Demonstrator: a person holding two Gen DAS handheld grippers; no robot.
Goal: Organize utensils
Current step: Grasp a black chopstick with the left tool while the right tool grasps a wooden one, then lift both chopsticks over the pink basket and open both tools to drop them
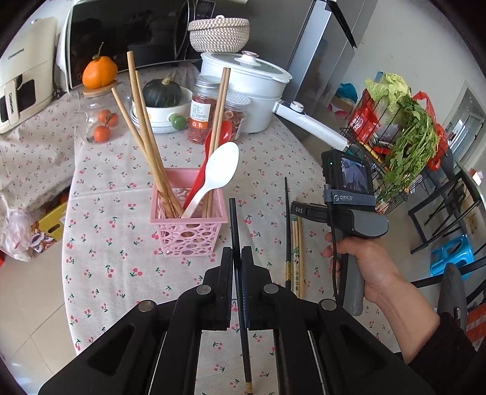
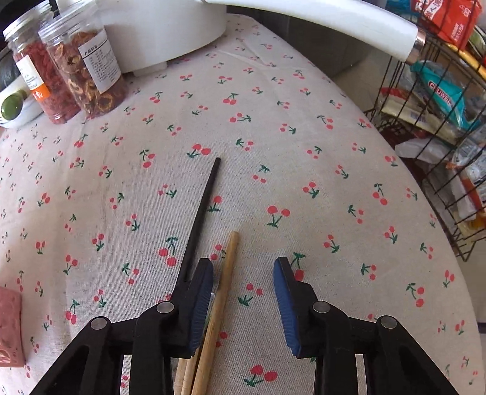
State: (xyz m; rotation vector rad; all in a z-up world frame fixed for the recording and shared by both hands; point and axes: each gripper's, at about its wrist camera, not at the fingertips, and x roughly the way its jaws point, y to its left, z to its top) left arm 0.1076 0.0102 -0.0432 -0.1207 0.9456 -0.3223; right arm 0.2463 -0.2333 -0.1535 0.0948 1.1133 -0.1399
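Note:
My left gripper (image 1: pixel 237 253) is shut on a black chopstick (image 1: pixel 234 224) and holds it above the cloth, its tip just in front of a pink holder basket (image 1: pixel 188 234). The basket holds several wooden chopsticks (image 1: pixel 145 133), a white spoon (image 1: pixel 217 171) and a red spoon (image 1: pixel 212 142). My right gripper (image 2: pixel 243 273) is open above a wooden chopstick (image 2: pixel 223 288) on the table; other wooden chopsticks lie under its left finger. A second black chopstick (image 2: pixel 202 212) lies left of it. The right gripper also shows in the left wrist view (image 1: pixel 300 211), over the chopsticks (image 1: pixel 297 258).
The table has a cherry-print cloth (image 2: pixel 273 152). Behind stand two jars (image 2: pixel 82 63), a white pot (image 1: pixel 252 82) with a long handle (image 2: pixel 334 24), a bowl with a squash (image 1: pixel 162 97) and a microwave (image 1: pixel 127 33). A wire rack (image 2: pixel 440 136) stands off the table's right edge.

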